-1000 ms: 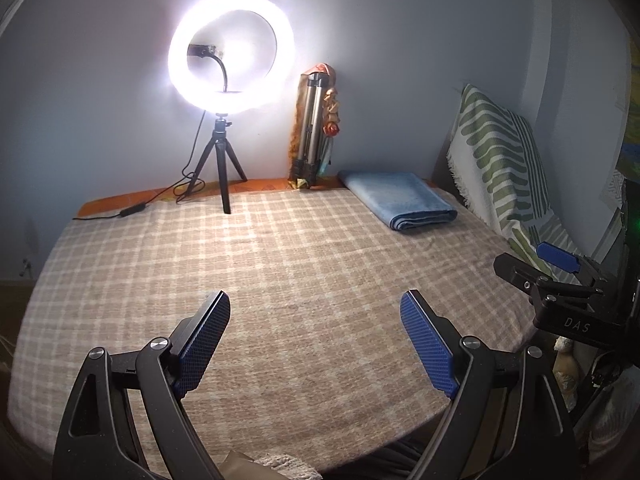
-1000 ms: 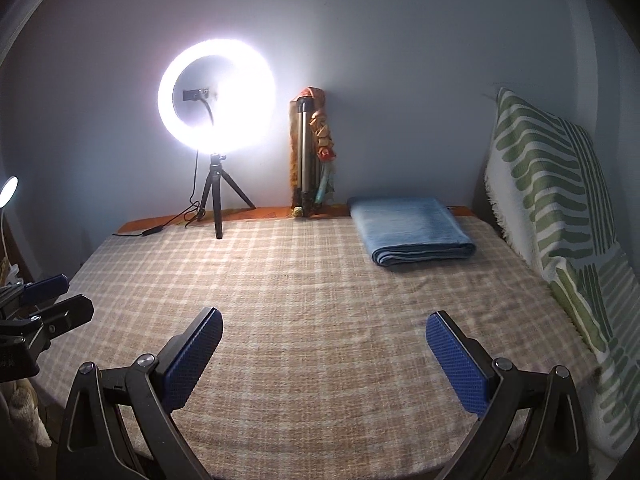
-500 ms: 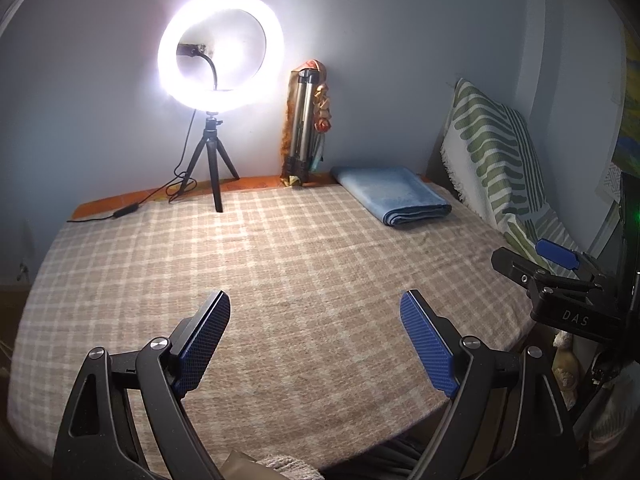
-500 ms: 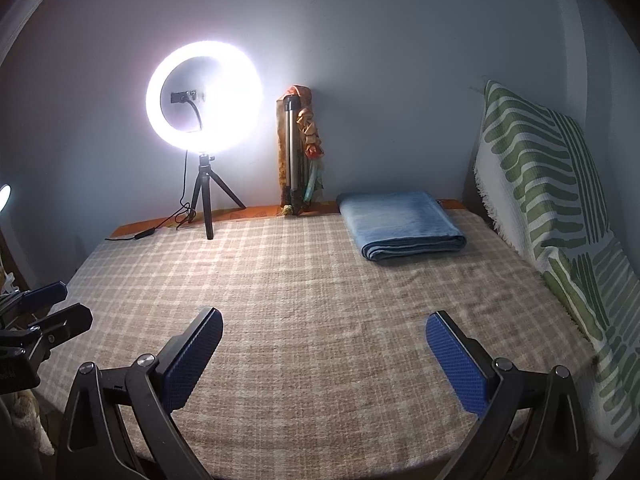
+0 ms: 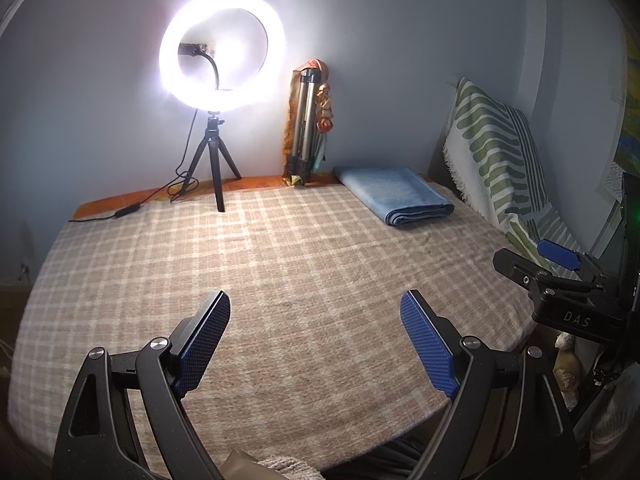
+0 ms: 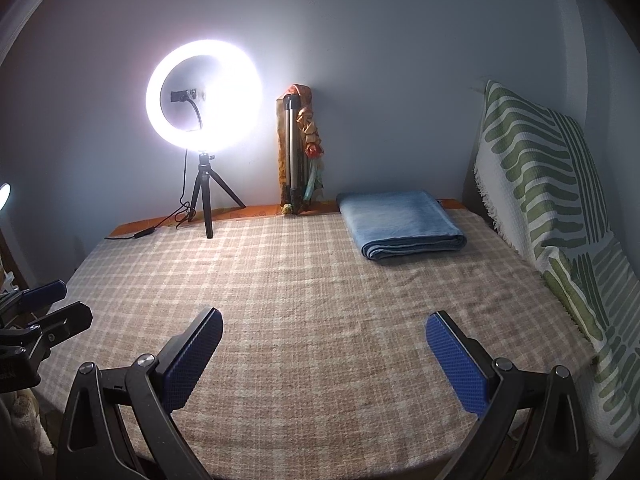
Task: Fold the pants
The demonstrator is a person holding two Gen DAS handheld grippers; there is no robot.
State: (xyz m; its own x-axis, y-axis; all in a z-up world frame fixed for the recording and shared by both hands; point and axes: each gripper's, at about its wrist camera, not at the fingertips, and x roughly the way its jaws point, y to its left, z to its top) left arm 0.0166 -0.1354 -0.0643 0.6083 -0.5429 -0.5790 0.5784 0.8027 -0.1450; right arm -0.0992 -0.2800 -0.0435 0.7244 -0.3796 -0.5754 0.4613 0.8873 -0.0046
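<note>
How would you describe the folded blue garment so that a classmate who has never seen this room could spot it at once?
Start at the glowing ring light by the far wall, then move right past the folded-up tripod leaning there. Next to that, on the checked cloth, lies the folded blue garment. It is the only plain blue, flat, neatly stacked thing; the green-patterned throw beside it stands upright.

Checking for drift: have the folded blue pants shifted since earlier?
No. The folded blue pants still lie just right of the folded tripod.

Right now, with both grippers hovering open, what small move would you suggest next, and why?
Probably none beyond setting the grippers aside: the blue pants already lie folded by the wall, and the left gripper and right gripper are open, holding nothing above the checked cloth.
</note>
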